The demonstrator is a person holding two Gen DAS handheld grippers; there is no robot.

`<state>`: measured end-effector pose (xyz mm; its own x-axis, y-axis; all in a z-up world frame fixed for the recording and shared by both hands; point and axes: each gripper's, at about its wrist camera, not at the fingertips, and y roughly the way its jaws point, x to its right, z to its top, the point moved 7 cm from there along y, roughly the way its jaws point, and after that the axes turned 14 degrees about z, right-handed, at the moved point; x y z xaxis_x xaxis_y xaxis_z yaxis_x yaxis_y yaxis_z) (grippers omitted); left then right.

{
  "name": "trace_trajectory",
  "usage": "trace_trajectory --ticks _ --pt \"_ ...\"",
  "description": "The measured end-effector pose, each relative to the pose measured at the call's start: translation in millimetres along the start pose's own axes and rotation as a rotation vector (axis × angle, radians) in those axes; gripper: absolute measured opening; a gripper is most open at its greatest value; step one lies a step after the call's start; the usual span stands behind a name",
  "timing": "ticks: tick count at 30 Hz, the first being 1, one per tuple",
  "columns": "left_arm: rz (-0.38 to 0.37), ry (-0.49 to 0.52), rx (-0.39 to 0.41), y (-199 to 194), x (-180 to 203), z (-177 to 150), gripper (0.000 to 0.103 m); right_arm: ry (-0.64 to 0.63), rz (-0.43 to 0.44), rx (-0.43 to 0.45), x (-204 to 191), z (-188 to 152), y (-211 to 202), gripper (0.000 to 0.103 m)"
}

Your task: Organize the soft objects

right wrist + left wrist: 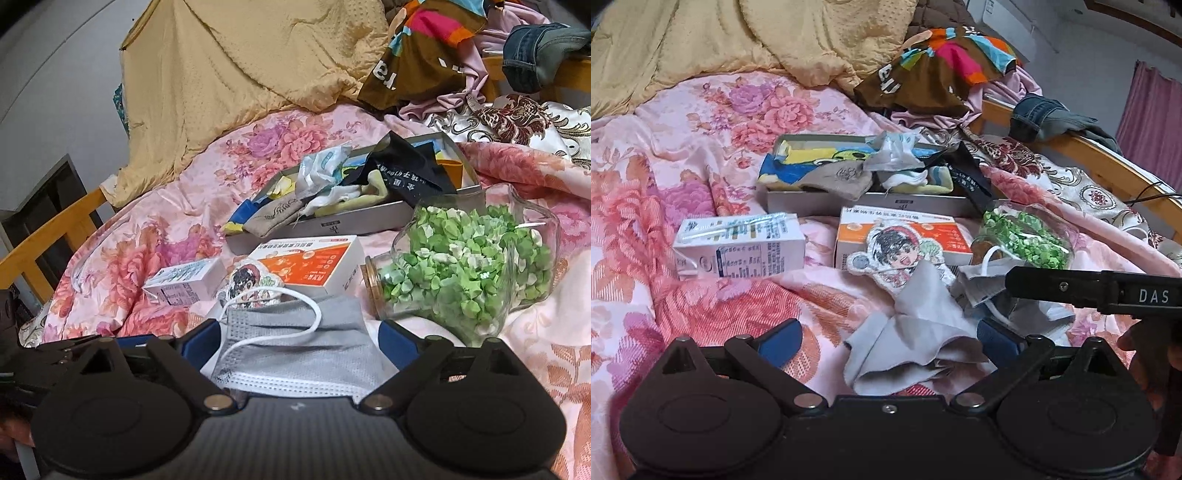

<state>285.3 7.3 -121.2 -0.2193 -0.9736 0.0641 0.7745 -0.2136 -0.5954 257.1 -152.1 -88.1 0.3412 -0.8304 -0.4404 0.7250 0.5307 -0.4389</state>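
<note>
A: Mask [291, 343], grey, on the bed [155, 236], lying between the fingers of the right tool [295, 341]. Handling?

B: Judged light, limp, non-fragile. It will fold or sag wherever taken. The pleated body is the sound hold; the white ear loop [269, 321] would likely slip or stretch.

A: State of the right tool?

B: Spread wide. Blue pads stand either side of the mask; the left-hand pad looks close against its edge, the right-hand one apart. No squeeze shows, so it counts as released, holding nothing.

A: Left tool [886, 343]?

B: Also spread wide, empty. A grey cloth [912, 332] lies on the bed between its pads, part covering a cartoon patch [886, 254]. Whether either pad touches the cloth I cannot tell. Same handling: soft, light, best pinched at a bunched fold.

A: Destination?

B: Probably the shallow grey box [354, 221] beyond, already holding fabric pieces. Hard items nearby: two cartons and a glass jar [469, 269] of green bits just beside the mask. The jar is the fragile one; keep clear.
</note>
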Motion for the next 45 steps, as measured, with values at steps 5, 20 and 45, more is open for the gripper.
trace_trajectory --ticks 5,20,45 --pt "0.002 -0.002 0.002 -0.1 -1.6 -2.4 0.100 -0.013 -0.006 -0.021 -2.9 -2.9 2.7 0.084" --pt "0.008 0.035 0.002 -5.4 9.0 -10.2 0.065 -0.024 0.012 -0.051 -9.5 -7.6 5.1 0.066" --pt "0.070 -0.051 0.014 -34.2 11.0 -7.2 0.011 -0.125 0.041 -0.029 -32.6 -6.9 -5.4 0.032"
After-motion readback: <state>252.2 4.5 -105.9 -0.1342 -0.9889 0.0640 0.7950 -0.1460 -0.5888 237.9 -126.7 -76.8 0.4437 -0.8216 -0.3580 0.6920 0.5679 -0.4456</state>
